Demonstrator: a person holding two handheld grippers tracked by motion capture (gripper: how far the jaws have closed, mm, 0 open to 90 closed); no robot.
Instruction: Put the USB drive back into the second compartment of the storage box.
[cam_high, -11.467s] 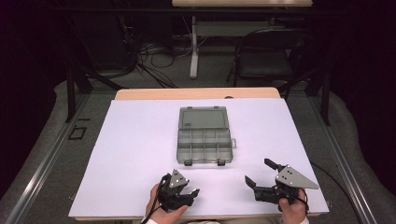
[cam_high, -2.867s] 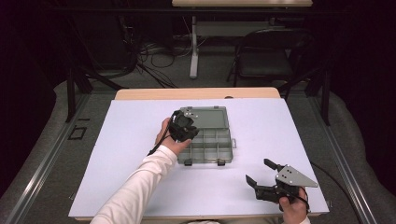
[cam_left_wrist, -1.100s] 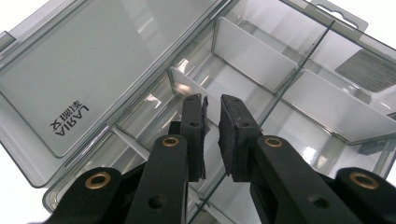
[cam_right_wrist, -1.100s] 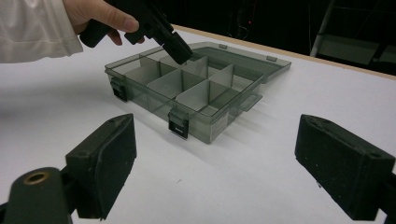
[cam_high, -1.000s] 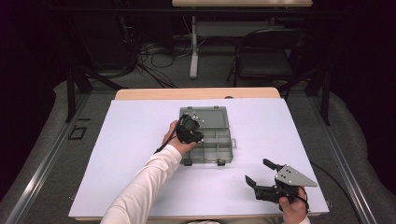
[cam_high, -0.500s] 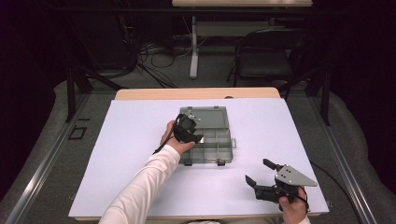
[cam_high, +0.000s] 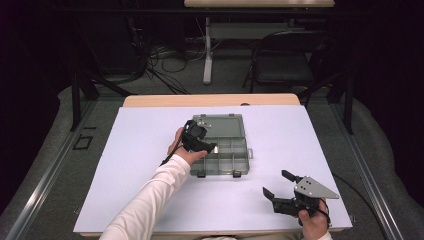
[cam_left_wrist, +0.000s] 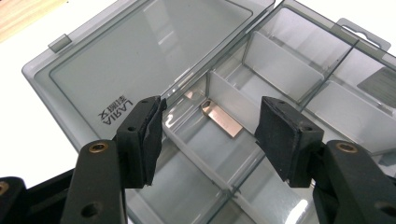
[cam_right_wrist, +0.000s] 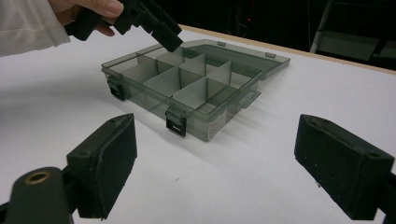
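A smoky clear organiser box (cam_high: 227, 155) lies on the white table with its lid (cam_high: 220, 124) folded flat behind it. Dividers split it into several compartments (cam_right_wrist: 187, 86). My left gripper (cam_high: 202, 144) hovers over the box's left side, jaws open and tilted down (cam_left_wrist: 210, 109). Between its fingers (cam_left_wrist: 140, 135) I see a small shiny coppery strip (cam_left_wrist: 222, 119) lying in one compartment. My right gripper (cam_high: 276, 182) rests near the table's front right, open and empty, facing the box (cam_right_wrist: 215, 135). The left gripper (cam_right_wrist: 149, 18) appears above the box's far corner.
The box has two black latches (cam_right_wrist: 175, 123) on its near side and a hang tab (cam_high: 250, 153) on the right. White sheet (cam_high: 310, 140) covers the table, with a wooden edge (cam_high: 210, 100) at the back. Chairs and cables stand beyond.
The left gripper went from the table's front edge out to the box. Over the last second it has edged slightly left and stays open. The right gripper has not moved.
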